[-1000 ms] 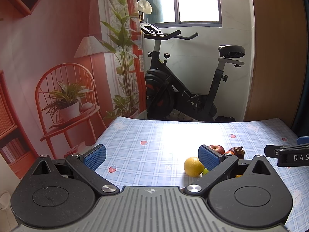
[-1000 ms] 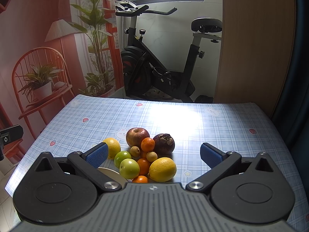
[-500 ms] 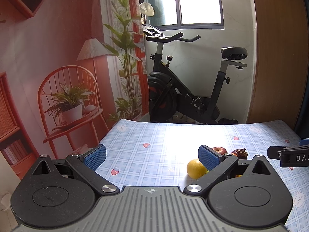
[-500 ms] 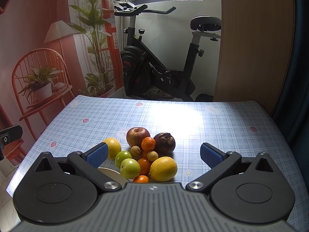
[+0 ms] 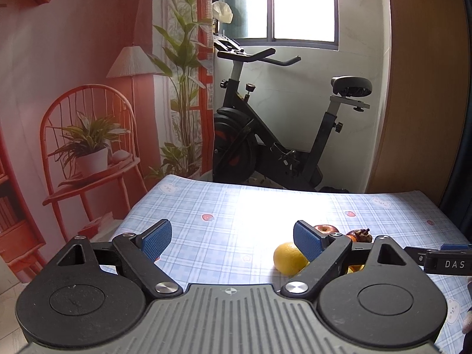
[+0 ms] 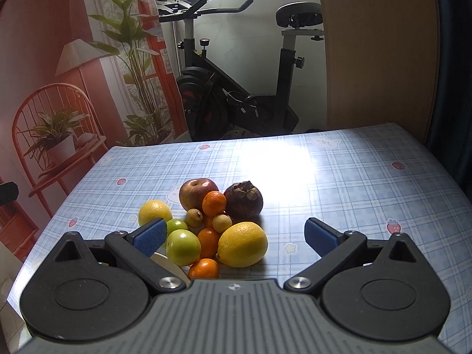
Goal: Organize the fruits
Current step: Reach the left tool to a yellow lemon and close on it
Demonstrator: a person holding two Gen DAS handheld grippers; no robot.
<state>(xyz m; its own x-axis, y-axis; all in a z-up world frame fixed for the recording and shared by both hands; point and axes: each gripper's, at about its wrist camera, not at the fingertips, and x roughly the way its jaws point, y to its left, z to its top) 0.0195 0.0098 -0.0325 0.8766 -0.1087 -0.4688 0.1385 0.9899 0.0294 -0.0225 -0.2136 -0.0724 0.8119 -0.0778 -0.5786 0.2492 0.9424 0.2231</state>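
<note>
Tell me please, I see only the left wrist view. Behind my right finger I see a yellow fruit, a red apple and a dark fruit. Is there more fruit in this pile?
Observer: Yes. The right wrist view shows two green fruits on the near side of the pile, which your finger hides from you.
Operator: Is the right gripper holding one of the fruits?
Observer: No. The right gripper is open and holds nothing. A second, larger lemon lies on the table just ahead of it, between the lines of its fingers, untouched.
</note>
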